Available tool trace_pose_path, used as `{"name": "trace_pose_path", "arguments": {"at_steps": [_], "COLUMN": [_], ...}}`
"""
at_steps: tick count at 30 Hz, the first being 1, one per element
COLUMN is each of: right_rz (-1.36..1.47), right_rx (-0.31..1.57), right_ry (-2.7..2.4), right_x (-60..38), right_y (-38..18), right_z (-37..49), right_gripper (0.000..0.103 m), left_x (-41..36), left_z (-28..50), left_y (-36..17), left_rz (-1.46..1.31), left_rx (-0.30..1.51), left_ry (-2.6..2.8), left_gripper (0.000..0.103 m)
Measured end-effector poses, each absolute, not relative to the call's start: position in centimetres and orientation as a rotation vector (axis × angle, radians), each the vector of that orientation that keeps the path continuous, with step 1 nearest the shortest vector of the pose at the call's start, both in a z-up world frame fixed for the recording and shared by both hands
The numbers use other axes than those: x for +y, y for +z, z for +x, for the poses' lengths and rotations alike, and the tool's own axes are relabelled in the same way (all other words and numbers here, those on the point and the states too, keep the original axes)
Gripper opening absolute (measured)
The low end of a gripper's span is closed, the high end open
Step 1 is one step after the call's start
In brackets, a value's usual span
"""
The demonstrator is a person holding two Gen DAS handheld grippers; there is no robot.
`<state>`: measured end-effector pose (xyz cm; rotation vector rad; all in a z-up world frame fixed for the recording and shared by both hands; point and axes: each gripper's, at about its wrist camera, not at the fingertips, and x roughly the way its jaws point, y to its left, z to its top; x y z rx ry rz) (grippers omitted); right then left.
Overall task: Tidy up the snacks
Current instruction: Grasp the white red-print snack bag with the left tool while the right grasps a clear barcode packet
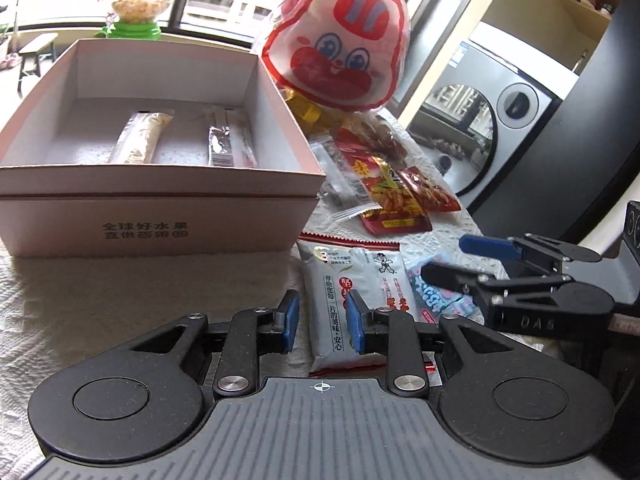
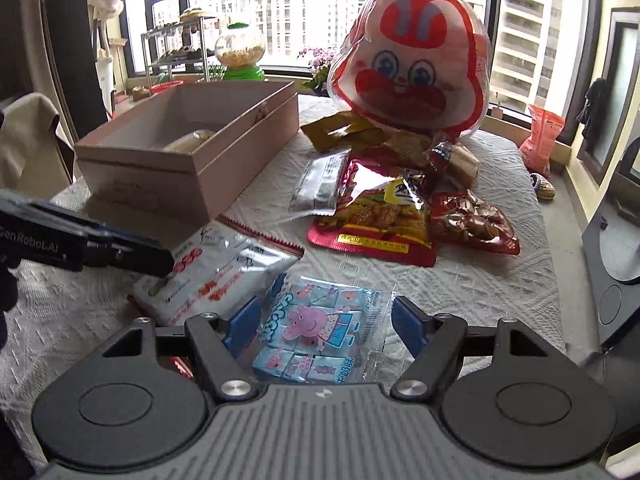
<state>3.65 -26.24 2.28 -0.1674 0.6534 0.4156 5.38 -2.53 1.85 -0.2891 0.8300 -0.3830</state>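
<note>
The left tool (image 1: 322,324) hovers low over a white rice-cracker packet (image 1: 352,304) lying on the cloth-covered bench (image 1: 120,300); its blue pads stand a little apart, clamped on nothing. The right tool (image 2: 324,320) has its pads wide apart on either side of a pale blue candy bag (image 2: 316,332), not pressing it. Just behind the packets sits an open cardboard box (image 1: 160,208) holding two wrapped bars (image 1: 140,138). Beside the box lie red snack bags (image 2: 376,216), with a big rabbit-face bag (image 2: 412,80) propped behind them.
</note>
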Motion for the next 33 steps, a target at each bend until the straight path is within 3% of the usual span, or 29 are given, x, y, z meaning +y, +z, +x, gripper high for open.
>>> {"name": "trace_pose_path", "arguments": {"at_steps": [4, 6, 8, 11, 13, 15, 16, 19, 27, 30, 33], "right_rz": [-0.209, -0.225, -0.227, -0.264, -0.291, -0.271, -0.265, -0.243, -0.244, -0.237, -0.215], "right_rx": [0.585, 0.6, 0.646, 0.677, 0.688, 0.699, 0.689, 0.679, 0.681, 0.69, 0.691], "right_ry": [0.409, 0.417, 0.434, 0.436, 0.424, 0.425, 0.425, 0.443, 0.449, 0.43, 0.493], "right_x": [-23.9, -22.3, -20.8, -19.1, -18.7, -19.1, -19.7, -21.4, -24.7, -24.4, -23.5], "right_y": [3.7, 3.7, 3.1, 1.9, 1.3, 1.6, 1.9, 3.1, 3.5, 3.4, 2.7], "right_z": [7.2, 9.7, 12.5, 14.7, 14.8, 14.0, 13.2, 10.3, 4.6, 4.0, 2.7], "right_gripper": [0.074, 0.068, 0.054, 0.052, 0.039, 0.035, 0.025, 0.013, 0.014, 0.034, 0.037], "left_x": [-1.9, -1.7, -1.3, -0.4, 0.3, 0.8, 1.0, 1.1, -0.5, -0.6, -0.2], "left_z": [5.1, 4.8, 4.4, 4.0, 3.8, 3.8, 3.8, 3.9, 4.4, 4.3, 4.8], "left_y": [2.4, 2.7, 2.8, 2.6, 2.3, 2.0, 1.9, 1.6, 0.9, 1.0, 0.7], "left_rz": [-0.335, -0.336, -0.334, -0.345, -0.365, -0.386, -0.398, -0.423, -0.44, -0.434, -0.459], "left_rx": [0.805, 0.8, 0.799, 0.808, 0.811, 0.81, 0.81, 0.815, 0.841, 0.836, 0.843], "left_ry": [-0.375, -0.375, -0.373, -0.369, -0.362, -0.353, -0.351, -0.369, -0.418, -0.417, -0.409], "left_gripper": [0.029, 0.029, 0.029, 0.029, 0.029, 0.029, 0.029, 0.029, 0.029, 0.029, 0.029]}}
